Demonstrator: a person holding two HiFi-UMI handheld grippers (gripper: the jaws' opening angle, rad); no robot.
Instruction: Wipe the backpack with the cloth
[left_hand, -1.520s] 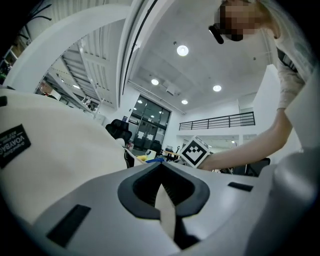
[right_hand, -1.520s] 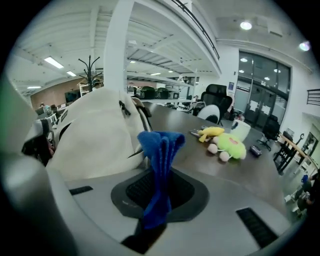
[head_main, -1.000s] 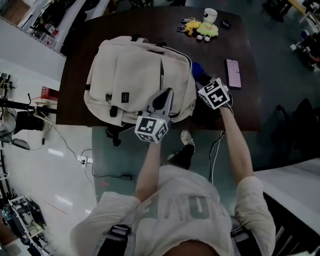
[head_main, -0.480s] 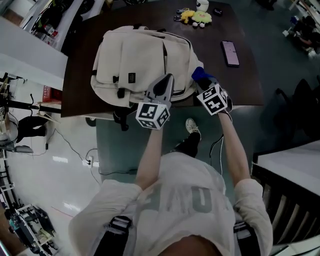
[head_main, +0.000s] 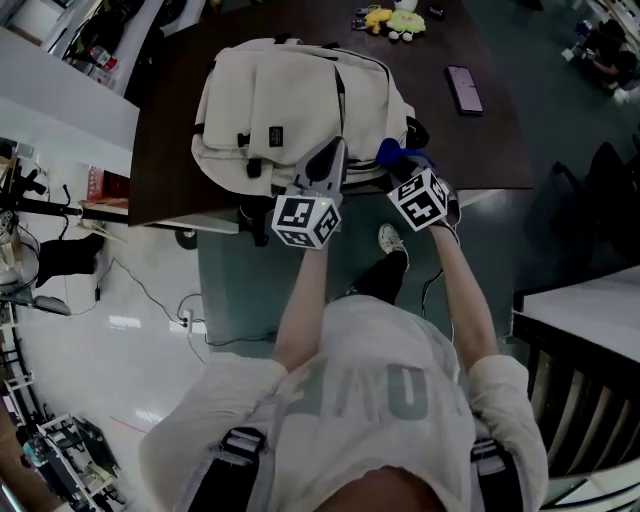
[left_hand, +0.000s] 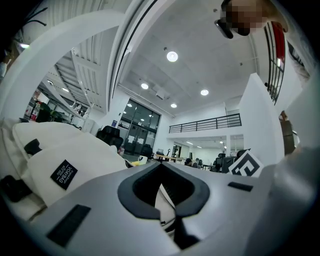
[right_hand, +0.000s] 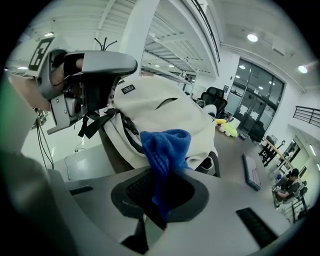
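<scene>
A cream backpack (head_main: 290, 105) lies flat on the dark table (head_main: 480, 150); it also fills the left of the left gripper view (left_hand: 85, 150) and the middle of the right gripper view (right_hand: 165, 105). My left gripper (head_main: 330, 155) points at the backpack's near edge, jaws shut with nothing between them (left_hand: 166, 202). My right gripper (head_main: 402, 168) is shut on a blue cloth (head_main: 392, 152), which sticks up out of the jaws (right_hand: 165, 147) just right of the backpack's near corner. I cannot tell whether the cloth touches the bag.
A phone (head_main: 465, 88) lies on the table to the right of the backpack, and a yellow-green plush toy (head_main: 392, 18) sits at the far edge. The near table edge runs just under both grippers. Black straps (head_main: 255, 215) hang over that edge. Shelving stands at left.
Both grippers have drawn back toward the near table edge; the left one now sits at the backpack's near rim instead of over its front. The cloth stays clamped in the right gripper.
</scene>
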